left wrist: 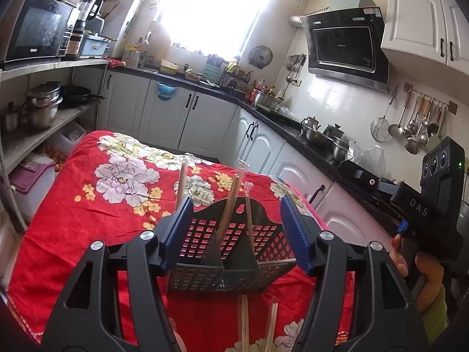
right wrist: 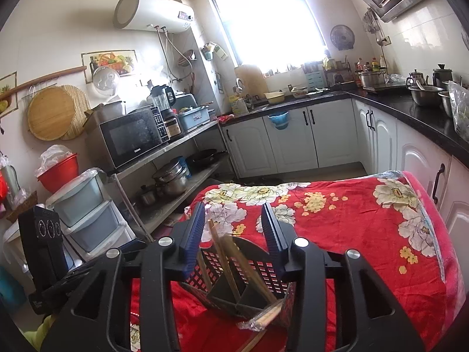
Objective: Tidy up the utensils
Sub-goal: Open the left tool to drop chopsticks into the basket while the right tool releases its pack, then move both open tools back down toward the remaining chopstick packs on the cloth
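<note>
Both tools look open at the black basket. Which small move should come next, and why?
Probably lower the left tool toward the wrapped chopsticks lying on the red cloth before the black basket. Several pairs already stand inside it, these remain outside, and neither tool holds anything.

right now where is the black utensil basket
The black utensil basket sits on the red floral cloth, low in the centre of both wrist views, just ahead of each gripper's open fingers, with wrapped chopsticks standing inside.
</note>
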A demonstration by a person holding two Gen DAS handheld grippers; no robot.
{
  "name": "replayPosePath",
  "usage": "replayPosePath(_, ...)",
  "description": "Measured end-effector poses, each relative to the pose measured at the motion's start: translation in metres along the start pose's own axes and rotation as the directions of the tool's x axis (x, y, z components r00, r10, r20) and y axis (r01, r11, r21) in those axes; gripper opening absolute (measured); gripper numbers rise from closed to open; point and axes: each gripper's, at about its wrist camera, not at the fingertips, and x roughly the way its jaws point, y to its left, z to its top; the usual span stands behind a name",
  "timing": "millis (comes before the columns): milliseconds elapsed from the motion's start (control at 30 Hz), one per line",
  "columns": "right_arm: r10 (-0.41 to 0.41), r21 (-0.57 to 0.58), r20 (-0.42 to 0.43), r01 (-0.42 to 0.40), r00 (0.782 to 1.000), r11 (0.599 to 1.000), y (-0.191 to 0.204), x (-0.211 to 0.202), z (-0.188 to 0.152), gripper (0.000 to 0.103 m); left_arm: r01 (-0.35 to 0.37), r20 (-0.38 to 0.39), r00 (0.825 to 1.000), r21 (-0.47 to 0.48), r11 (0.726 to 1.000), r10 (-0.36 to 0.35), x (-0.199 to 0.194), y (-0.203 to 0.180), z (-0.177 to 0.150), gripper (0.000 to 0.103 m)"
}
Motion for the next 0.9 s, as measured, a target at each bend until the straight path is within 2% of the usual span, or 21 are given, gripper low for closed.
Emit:
replayPosePath(133, -0.008, -0.006, 0.004, 0.008, 1.000, 1.000, 0.002, -0.008, -0.004, 0.047, 0.000, 0.007, 1.000, -0.009, 1.000, 0.000, -0.007, 0.001, -0.003, 0.068)
replayPosePath(300, -0.023, -0.025, 0.009, 0.023, 1.000, 0.999, 0.004, -0.018, -0.009, 0.058, -0.001, 0.000, 1.000, -0.012, 1.000, 0.001, -0.014, 0.000, -0.008, 0.090)
replayPosePath(333, -0.026, -0.030, 0.010, 0.026, 1.000, 0.999, 0.006, -0.020, -0.010, 0.060, 0.001, -0.002, 1.000, -0.013, 1.000, -0.001, -0.016, -0.001, -0.008, 0.091)
replayPosePath(567, -0.045, -0.055, 0.017, 0.046, 0.999, 0.997, 0.011, -0.033, -0.023, 0.071, -0.003, 0.000, 1.000, -0.009, 1.000, 0.003, -0.028, -0.004, -0.014, 0.092)
replayPosePath(900, -0.055, -0.071, 0.004, 0.055, 0.998, 0.996, 0.018, -0.049, -0.041, 0.073, -0.011, 0.002, 1.000, -0.033, 0.999, 0.011, -0.044, 0.002, -0.025, 0.092)
